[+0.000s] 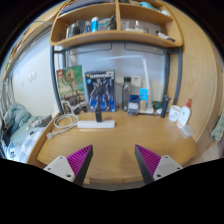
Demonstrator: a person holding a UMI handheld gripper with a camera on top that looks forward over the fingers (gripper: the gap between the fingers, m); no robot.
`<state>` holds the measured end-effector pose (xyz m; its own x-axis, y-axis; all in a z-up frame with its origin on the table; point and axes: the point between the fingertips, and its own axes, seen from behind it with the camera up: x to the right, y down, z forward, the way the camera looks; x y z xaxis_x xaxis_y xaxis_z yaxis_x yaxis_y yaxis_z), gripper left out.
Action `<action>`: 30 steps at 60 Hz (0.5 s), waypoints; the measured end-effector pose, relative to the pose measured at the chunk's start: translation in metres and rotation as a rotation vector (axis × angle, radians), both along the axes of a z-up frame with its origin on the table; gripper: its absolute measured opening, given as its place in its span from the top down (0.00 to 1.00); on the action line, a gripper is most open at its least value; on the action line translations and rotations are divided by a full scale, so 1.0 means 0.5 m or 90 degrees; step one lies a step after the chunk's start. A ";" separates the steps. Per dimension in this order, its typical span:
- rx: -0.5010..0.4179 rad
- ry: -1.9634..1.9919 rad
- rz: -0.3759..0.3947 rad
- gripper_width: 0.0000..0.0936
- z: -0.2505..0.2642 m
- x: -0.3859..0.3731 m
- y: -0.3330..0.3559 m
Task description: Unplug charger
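Wooden desk (pixel 110 140) ahead — fingers (pixel 70 163) spread, level; nothing between.

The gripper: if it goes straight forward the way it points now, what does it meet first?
Probably the white power strip on the wooden desk, just beyond the open gripper; nothing lies nearer. Depth is unclear, so it might pass over it toward the robot poster.

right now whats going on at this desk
A person is holding a pair of tongs out over a wooden desk, open and gripping nothing. Well beyond them, near the back of the desk, lies a white power strip with a coiled white cable beside it; the charger itself is too small to pick out. Picture boxes lean against the wall behind, bottles stand off to one side, and a shelf runs above. Nothing has been unplugged yet.
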<state>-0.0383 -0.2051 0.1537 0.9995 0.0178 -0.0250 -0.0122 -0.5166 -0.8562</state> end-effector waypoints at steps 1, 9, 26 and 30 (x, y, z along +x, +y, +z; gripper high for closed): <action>-0.004 0.003 0.005 0.09 -0.019 -0.009 0.010; -0.039 0.008 0.043 0.09 -0.148 -0.070 0.107; -0.016 0.000 0.072 0.10 -0.222 -0.170 0.433; -0.002 -0.011 0.062 0.14 -0.223 -0.170 0.505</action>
<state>-0.1233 0.0474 0.0421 0.9934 0.1143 -0.0077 0.0529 -0.5167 -0.8545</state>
